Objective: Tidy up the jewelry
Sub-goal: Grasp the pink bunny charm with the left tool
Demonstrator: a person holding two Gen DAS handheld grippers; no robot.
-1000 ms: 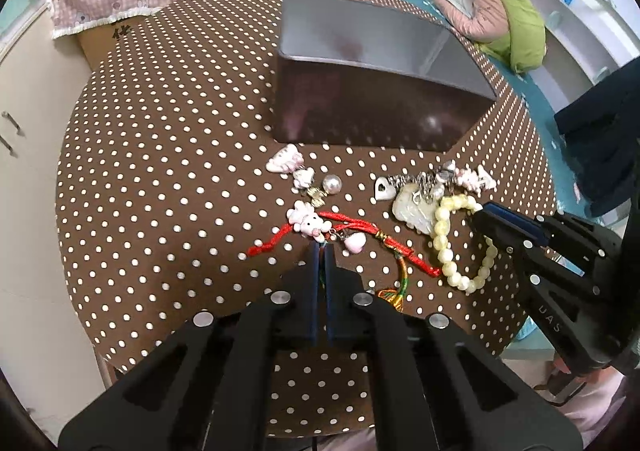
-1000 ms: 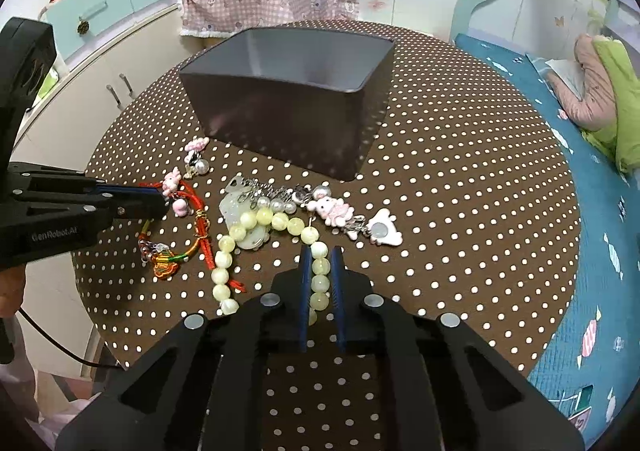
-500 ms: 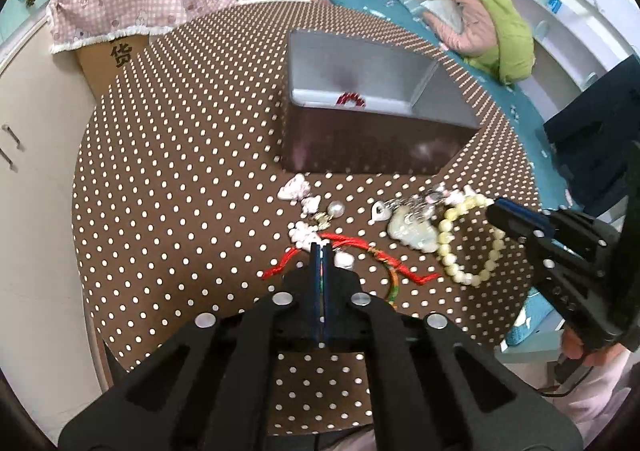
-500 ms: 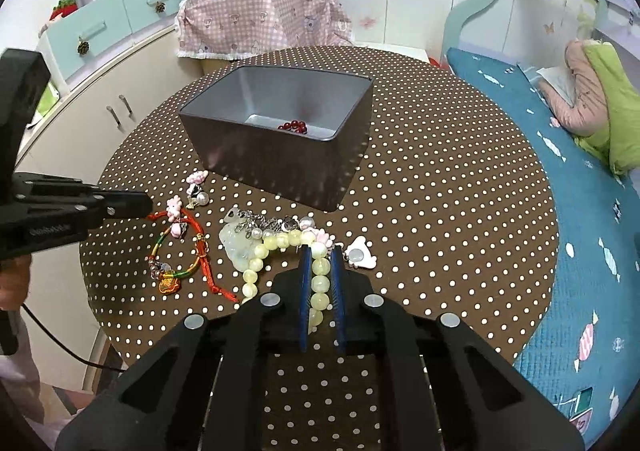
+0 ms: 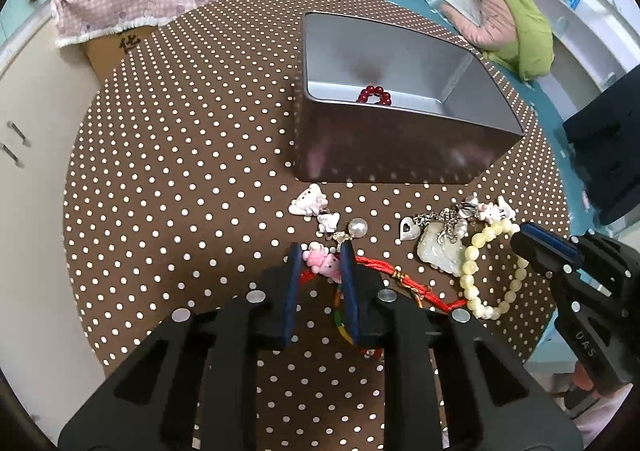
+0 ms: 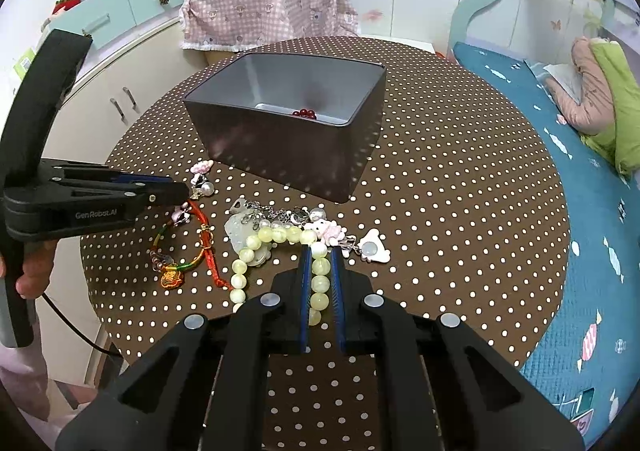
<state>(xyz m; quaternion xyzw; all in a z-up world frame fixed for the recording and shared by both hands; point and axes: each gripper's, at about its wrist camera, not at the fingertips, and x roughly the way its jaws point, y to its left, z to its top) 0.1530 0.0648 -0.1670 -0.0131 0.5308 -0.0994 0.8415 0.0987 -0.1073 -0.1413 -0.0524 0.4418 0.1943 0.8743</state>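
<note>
**Jewelry heaped at the near edge, one bracelet already in the tin**

Jewelry lies in a loose cluster near the front of the round, brown polka-dot table [image 6: 440,155], between the two tongs. The left gripper [image 5: 320,251] has its jaws apart, having just been opening; a pink charm [image 5: 322,261] on a red cord bracelet [image 5: 376,265] sits between them with a gap on either side. The right gripper [image 6: 320,251] is clamped on a pale-green bead bracelet [image 6: 320,283], its blue pads pressing the beads from both sides.

Just left of the beads lie a jade-coloured pendant [image 6: 236,229] and a silver charm chain [image 6: 276,213]; a white charm [image 6: 372,249] rests to the right, and a pearl [image 5: 357,227] and small pink-and-white charms [image 5: 308,203] lie farther off, toward the tin.

Beyond the cluster stands an open grey metal tin [image 6: 280,155]. In it a dark-red bead bracelet [image 5: 374,95] lies on the floor against the near wall; the rest of the visible floor is bare.

The cluster sits close to the table's near edge. Right of the tin and the jewelry, the dotted cloth runs bare to the rim, with a blue bed [image 6: 592,251] beyond. A pink checked cover [image 6: 264,15] lies past the far edge.
</note>
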